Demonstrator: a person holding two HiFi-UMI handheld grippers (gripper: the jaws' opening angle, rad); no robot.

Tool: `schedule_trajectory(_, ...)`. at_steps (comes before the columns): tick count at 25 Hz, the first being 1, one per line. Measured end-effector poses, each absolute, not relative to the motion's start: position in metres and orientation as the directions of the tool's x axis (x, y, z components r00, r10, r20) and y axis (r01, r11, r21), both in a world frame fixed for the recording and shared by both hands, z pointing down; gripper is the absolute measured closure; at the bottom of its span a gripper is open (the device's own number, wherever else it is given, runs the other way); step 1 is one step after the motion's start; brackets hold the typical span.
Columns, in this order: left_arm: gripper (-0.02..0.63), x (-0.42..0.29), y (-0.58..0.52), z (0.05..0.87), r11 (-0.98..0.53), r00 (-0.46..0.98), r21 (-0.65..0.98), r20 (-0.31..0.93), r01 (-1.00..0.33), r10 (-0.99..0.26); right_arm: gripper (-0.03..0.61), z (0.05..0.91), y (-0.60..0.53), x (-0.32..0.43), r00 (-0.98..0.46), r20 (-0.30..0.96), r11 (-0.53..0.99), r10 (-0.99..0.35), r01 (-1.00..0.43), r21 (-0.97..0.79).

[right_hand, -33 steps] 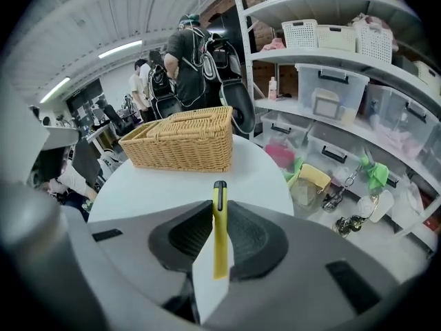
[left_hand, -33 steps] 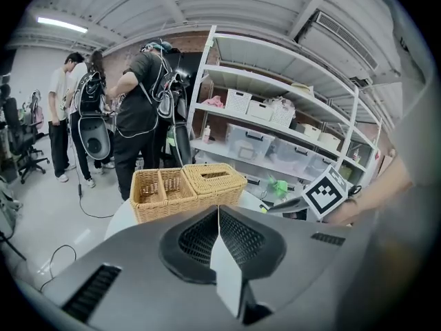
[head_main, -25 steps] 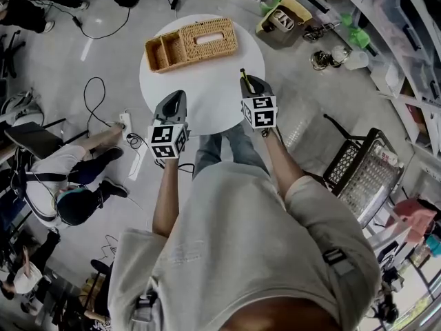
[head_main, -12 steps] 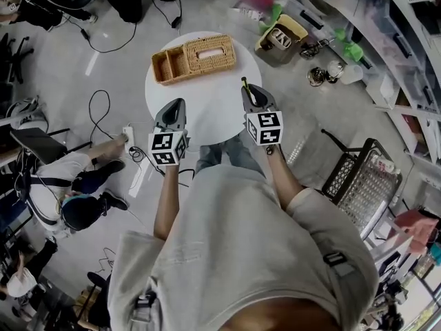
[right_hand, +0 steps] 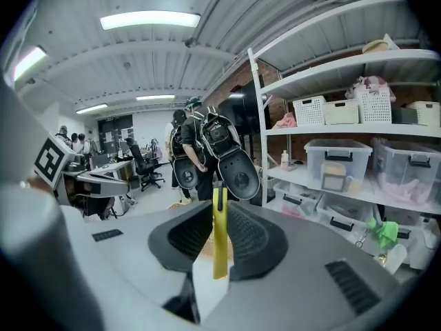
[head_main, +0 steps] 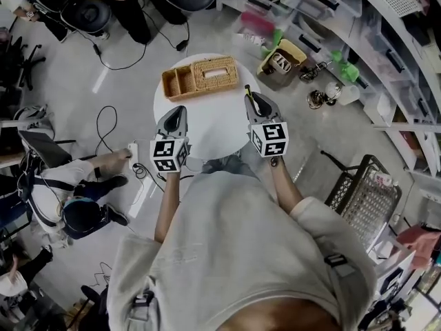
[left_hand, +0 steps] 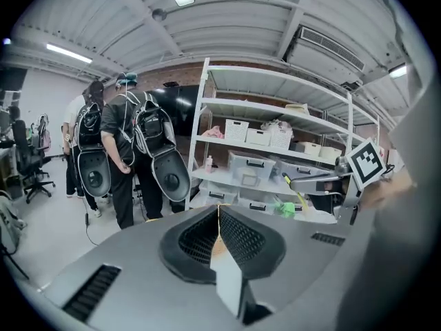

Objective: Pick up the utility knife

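A slim yellow utility knife (right_hand: 219,243) stands upright between the jaws of my right gripper (right_hand: 219,216), which is shut on it. In the head view the knife's tip (head_main: 247,90) pokes out past the right gripper (head_main: 253,101), above the right edge of the round white table (head_main: 207,126). My left gripper (head_main: 178,112) hovers over the table's left side. Its jaws meet in a thin line with nothing between them (left_hand: 219,216). The left gripper view also catches the right gripper (left_hand: 324,182) with the knife (left_hand: 294,187).
A wicker basket (head_main: 201,76) with compartments sits on the table's far side. Shelves with plastic bins (right_hand: 358,161) fill the right. A black wire cart (head_main: 362,185) stands at the right, a power strip (head_main: 132,154) and cables at the left. People (left_hand: 127,150) stand nearby.
Both grippers have risen above the table, the right one further, with the knife still in it. The table and basket now look smaller and sit lower in the head view.
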State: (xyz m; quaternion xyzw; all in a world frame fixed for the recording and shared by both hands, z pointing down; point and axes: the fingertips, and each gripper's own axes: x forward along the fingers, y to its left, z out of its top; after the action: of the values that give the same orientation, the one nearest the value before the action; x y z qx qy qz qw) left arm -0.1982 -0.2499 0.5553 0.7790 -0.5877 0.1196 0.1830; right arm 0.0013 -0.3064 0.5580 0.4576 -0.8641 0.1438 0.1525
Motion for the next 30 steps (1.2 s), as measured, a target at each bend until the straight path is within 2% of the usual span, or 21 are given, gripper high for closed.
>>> schedule_trajectory(14,0.591,-0.211,-0.273,0.506,-0.233,0.252,0.100,0.290,-0.967,-0.923,0.497,0.505,-0.321,-0.006,-0.552,0.282,0.563,-0.785,-0.825,-0.048)
schedule_trajectory(30,0.591,-0.223,-0.272,0.488,-0.217,0.234,0.092,0.248,-0.972,-0.940,0.497,0.492,-0.318,-0.013,-0.556,0.251,0.566,-0.792,-0.824,-0.041)
